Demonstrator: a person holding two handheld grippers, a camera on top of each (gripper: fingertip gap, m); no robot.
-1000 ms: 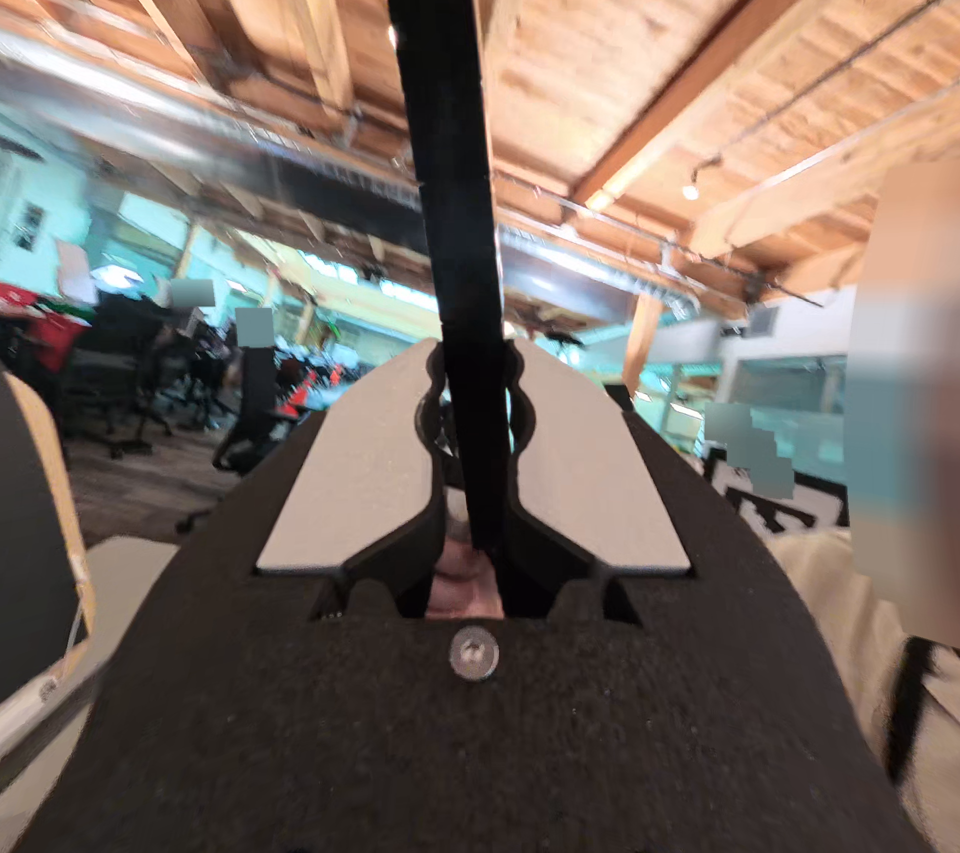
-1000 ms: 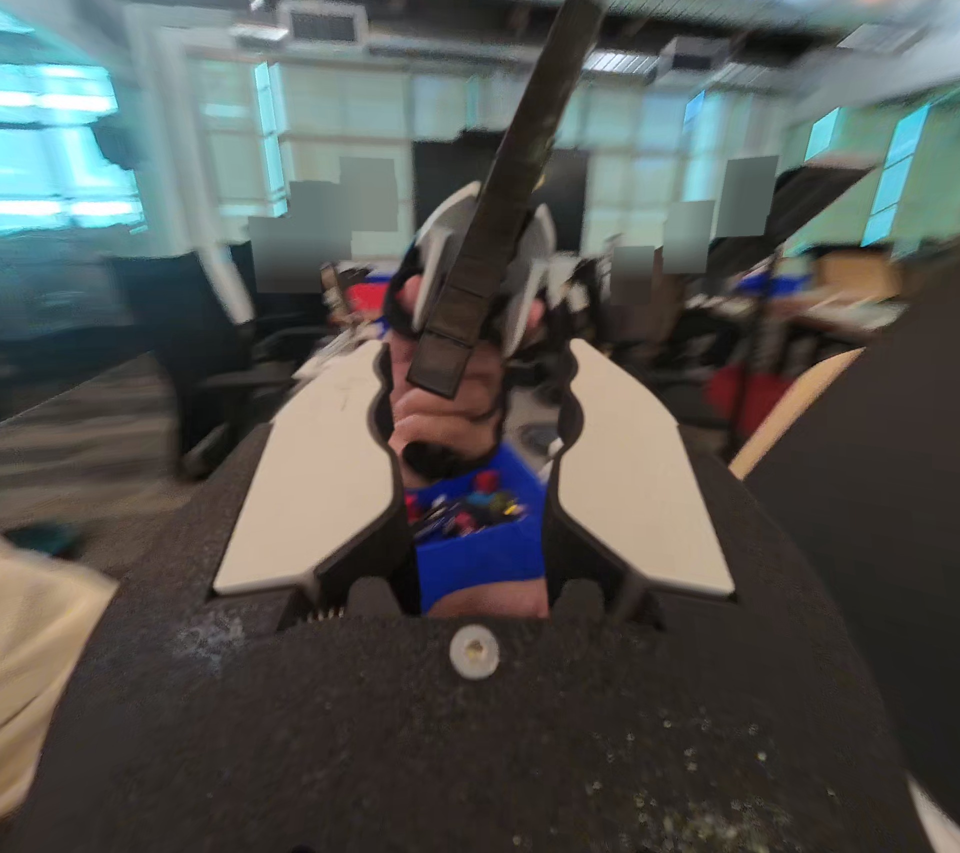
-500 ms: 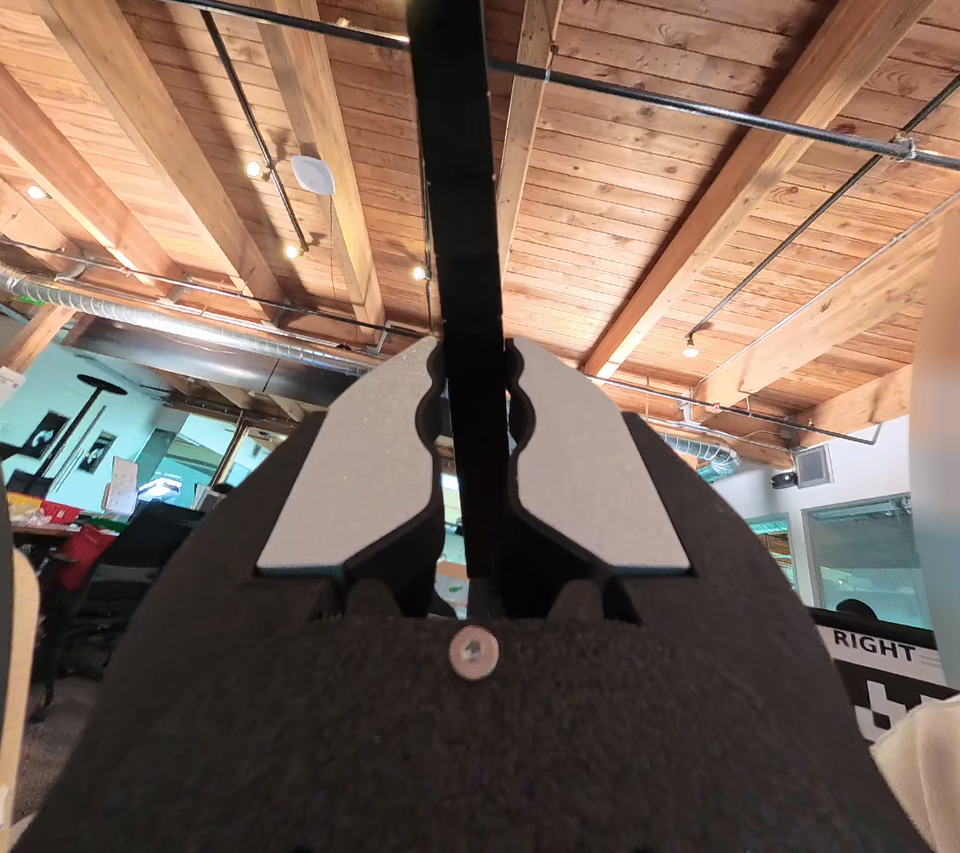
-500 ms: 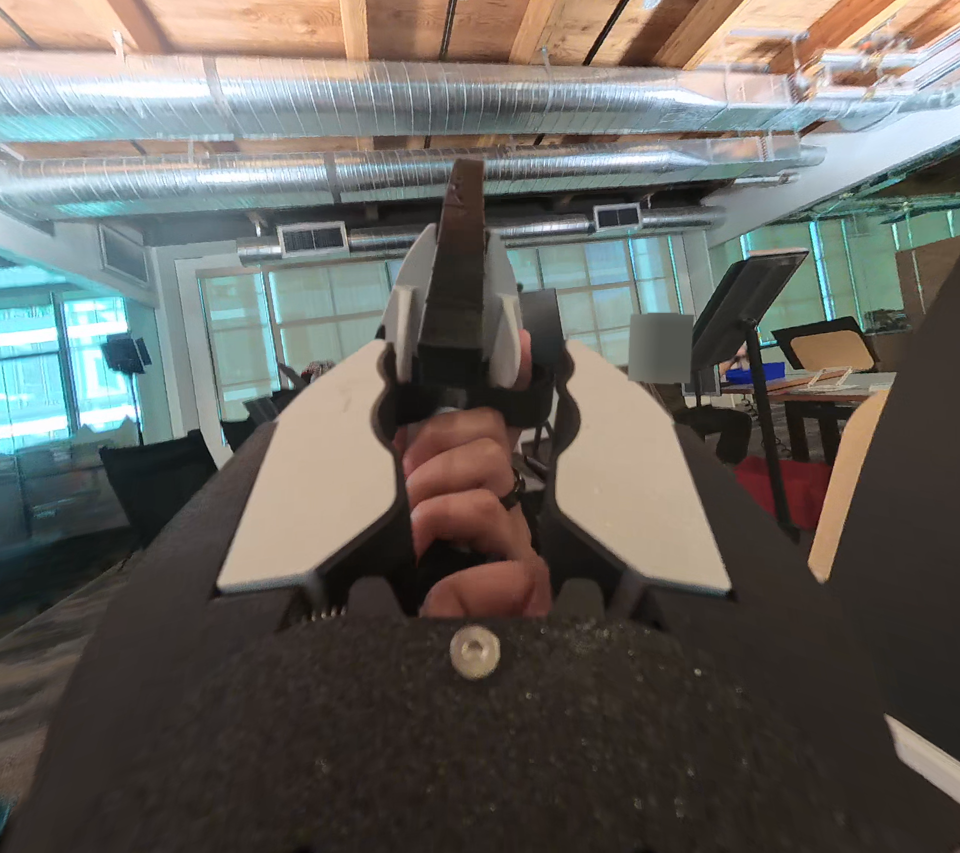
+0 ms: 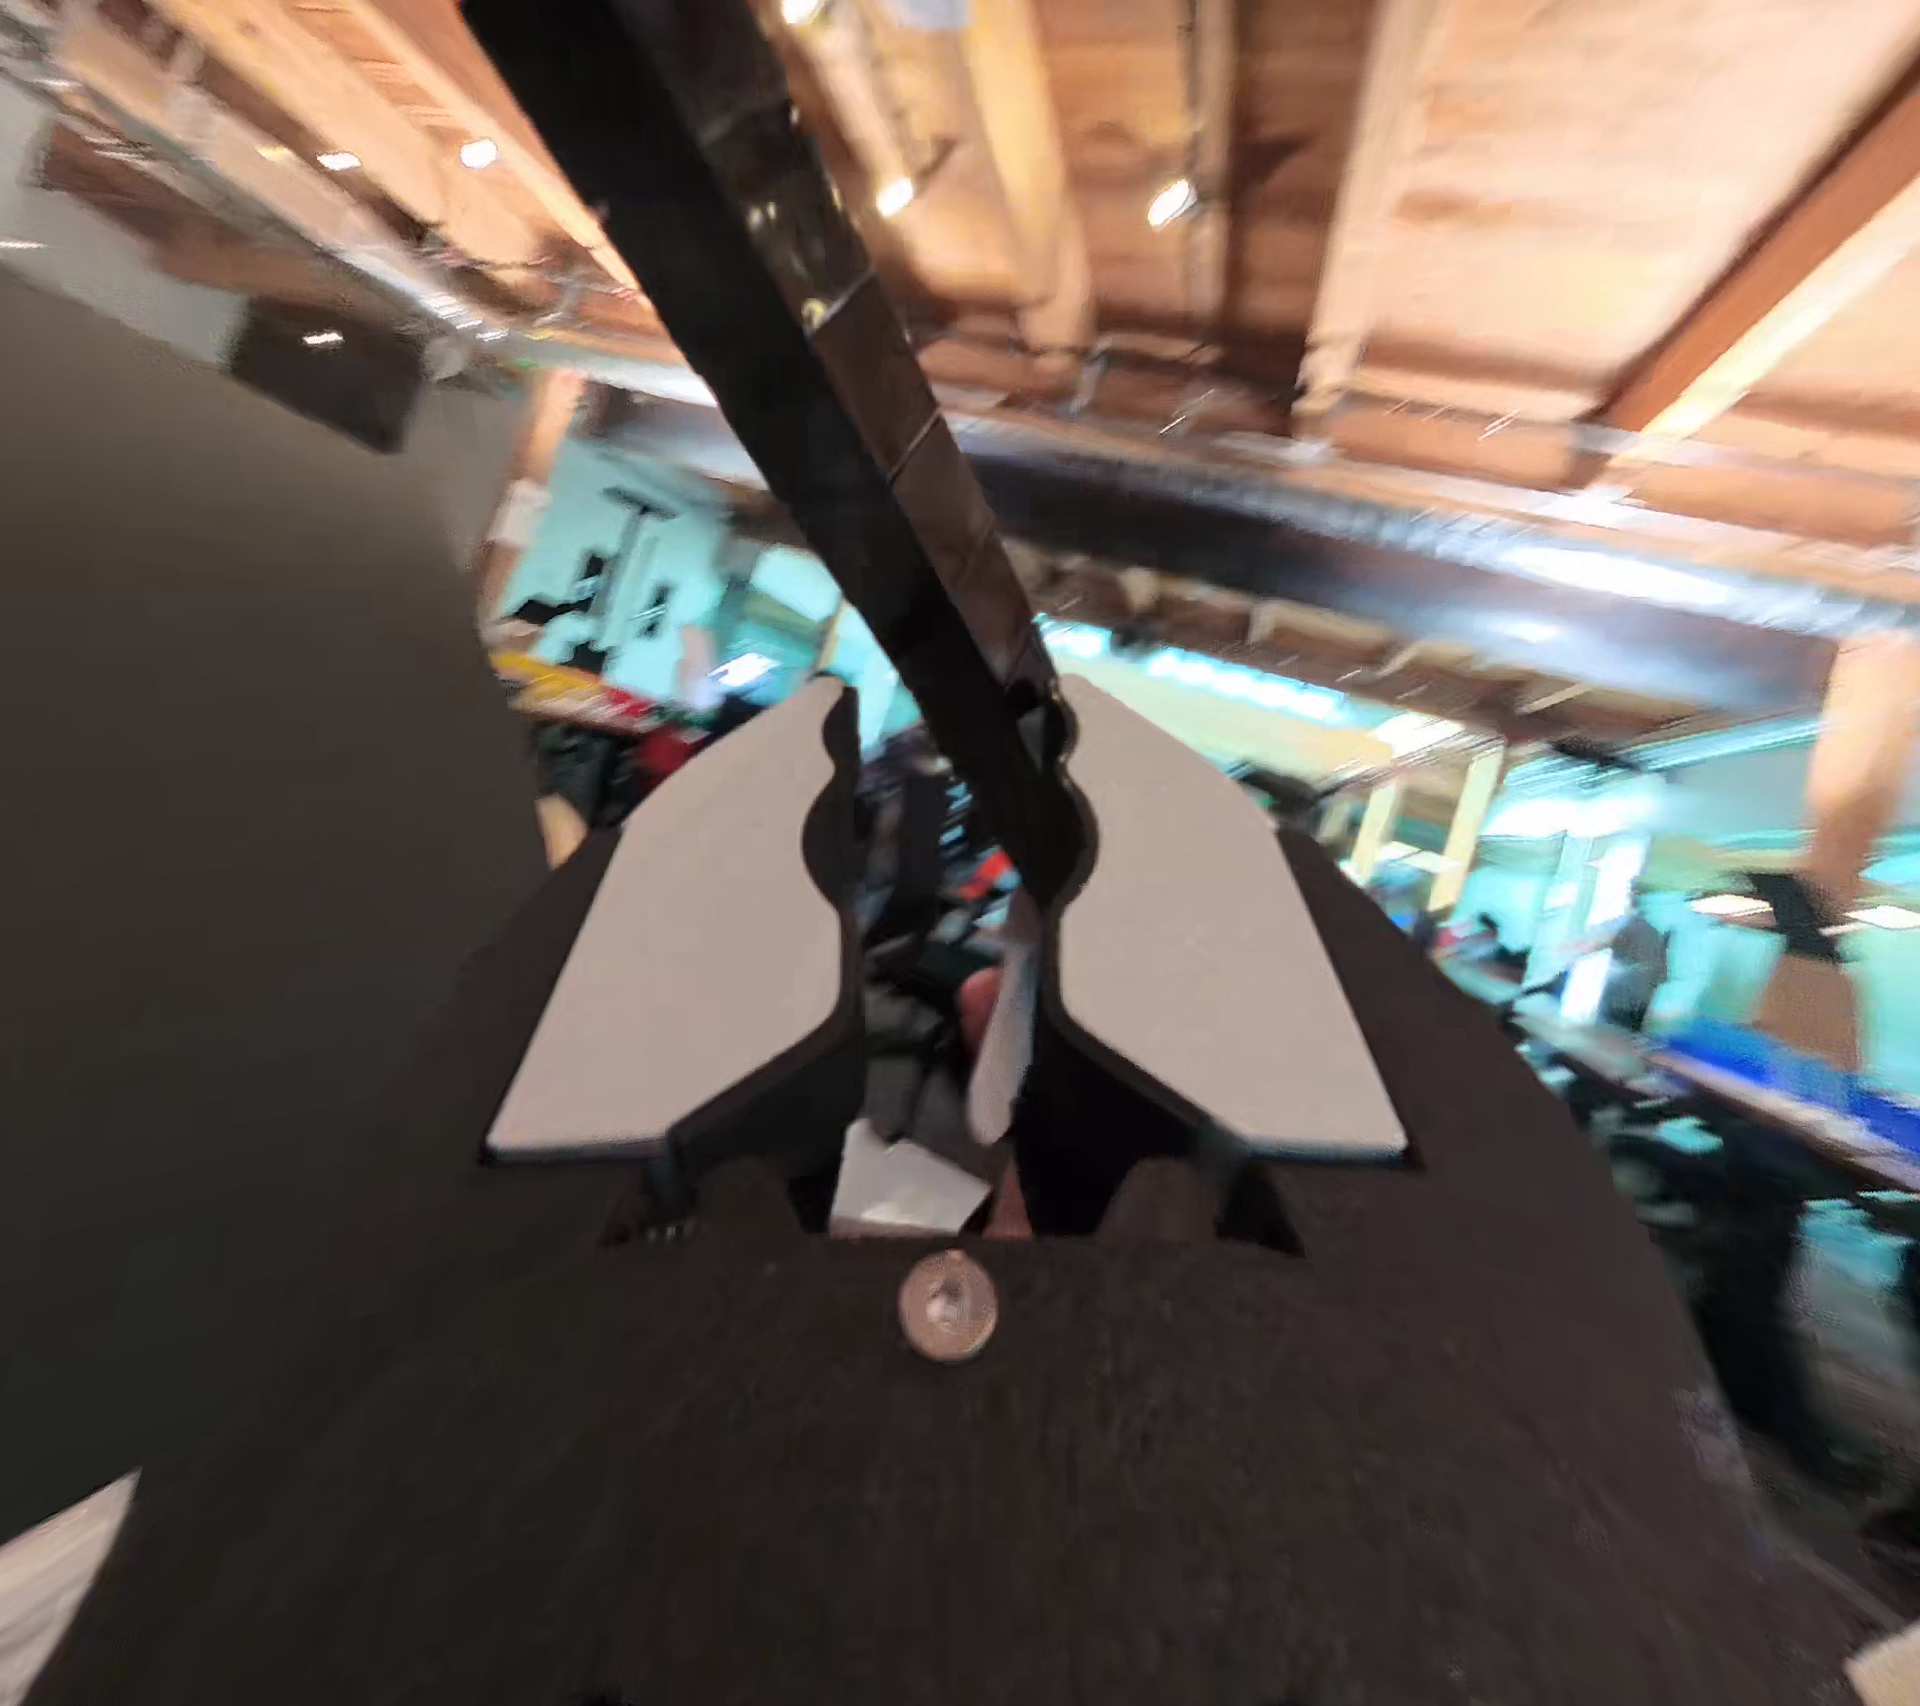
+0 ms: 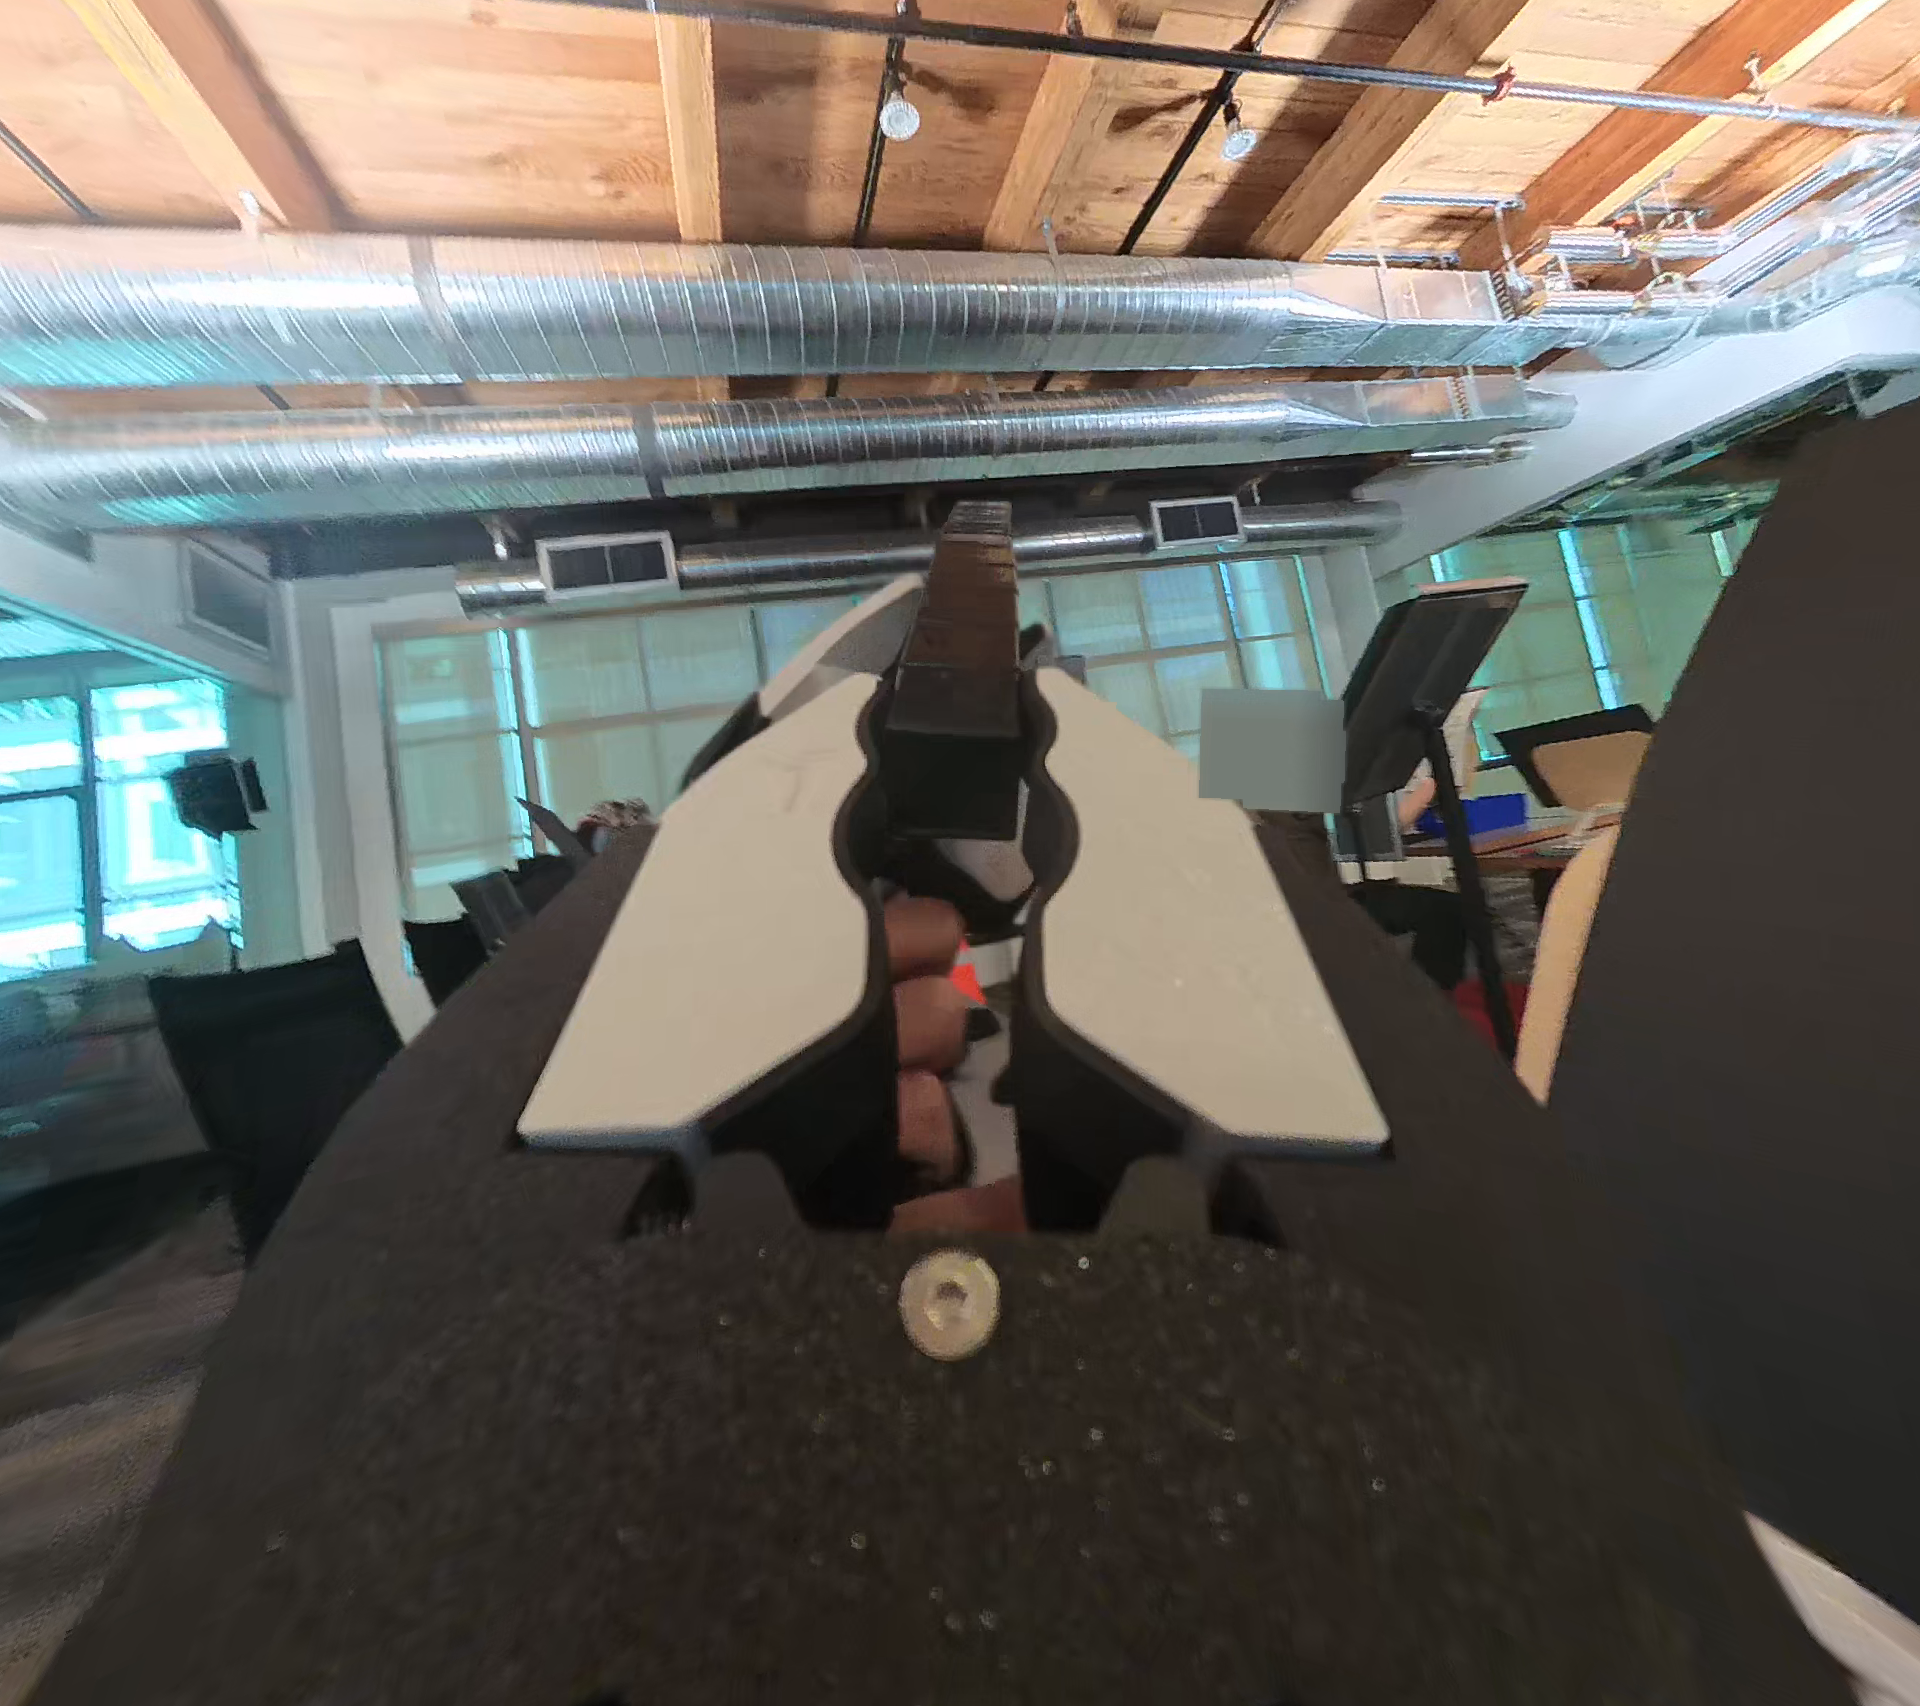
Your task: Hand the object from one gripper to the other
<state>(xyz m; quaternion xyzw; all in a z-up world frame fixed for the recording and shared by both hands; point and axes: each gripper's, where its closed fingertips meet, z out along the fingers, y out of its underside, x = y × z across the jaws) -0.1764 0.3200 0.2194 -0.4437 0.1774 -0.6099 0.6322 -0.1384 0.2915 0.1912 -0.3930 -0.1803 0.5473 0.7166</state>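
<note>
Overhead, a timber ceiling of planks and beams fills the top of both views, with two silver ducts running across the right wrist view beneath it. Below these stand the windows of an open office, and a black stand with a tilted panel at about 3 o'clock from the jaws.

The left gripper shows much blur in its own view. Its jaws stand apart, with a clear gap on the left side. A long black bar wrapped in glossy tape runs from between them up toward 11 o'clock, leaning left. The bar lies against the inner edge of the right-hand finger and is apart from the left-hand finger, so it is not pinched between the two.

The right gripper is narrow, its jaws closed onto the squared end of the black bar, which sits in the scalloped notch near the fingertips and runs straight away toward 12 o'clock. Both of its fingers touch the bar's sides. Just behind the bar, the pale finger of the left gripper shows at 11 o'clock. A hand gripping that gripper's handle shows in the gap at 6 o'clock.
</note>
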